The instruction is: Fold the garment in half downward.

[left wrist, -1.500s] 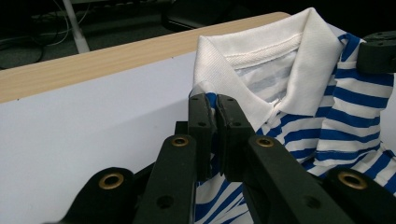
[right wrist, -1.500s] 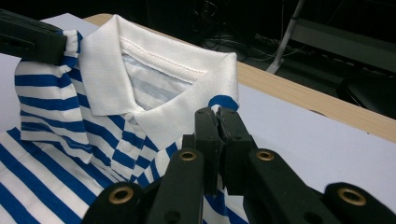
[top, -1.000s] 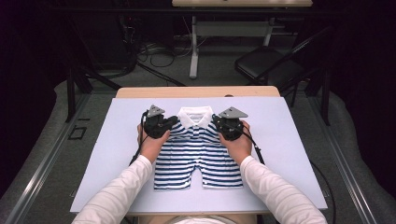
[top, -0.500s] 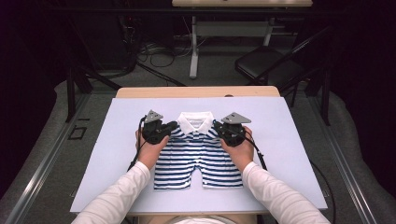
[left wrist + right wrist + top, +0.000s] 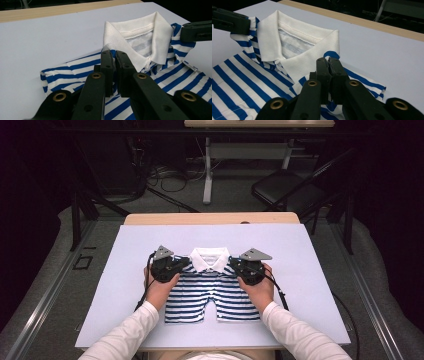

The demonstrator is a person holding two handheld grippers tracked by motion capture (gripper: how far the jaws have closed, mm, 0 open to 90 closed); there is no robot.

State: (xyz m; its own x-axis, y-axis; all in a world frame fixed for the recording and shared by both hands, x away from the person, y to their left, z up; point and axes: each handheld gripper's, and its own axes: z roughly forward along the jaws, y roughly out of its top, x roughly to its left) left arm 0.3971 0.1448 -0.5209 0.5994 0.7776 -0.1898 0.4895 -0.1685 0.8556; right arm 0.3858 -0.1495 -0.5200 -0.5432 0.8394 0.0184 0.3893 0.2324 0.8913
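A small blue-and-white striped polo shirt [image 5: 212,292] with a white collar [image 5: 210,259] lies front up on the pale board [image 5: 310,270], collar away from the person. My left gripper [image 5: 184,265] is shut on the shirt's shoulder fabric just left of the collar; in the left gripper view its jaws [image 5: 114,53] pinch a striped fold beside the collar [image 5: 140,42]. My right gripper [image 5: 235,265] is shut on the other shoulder; in the right gripper view its jaws [image 5: 328,60] clamp striped cloth next to the collar [image 5: 294,42]. Each gripper sees the other's black tip across the collar.
The board lies on a wooden table [image 5: 210,218] with its far edge strip showing. Bare board surrounds the shirt on the left, right and far side. A folding chair [image 5: 287,190], a table leg [image 5: 207,175] and cables stand on the floor beyond.
Both hands have drawn toward the person, bringing the collar end of the shirt with them; the hem has stayed in place. Both grippers remain shut on the shoulders.
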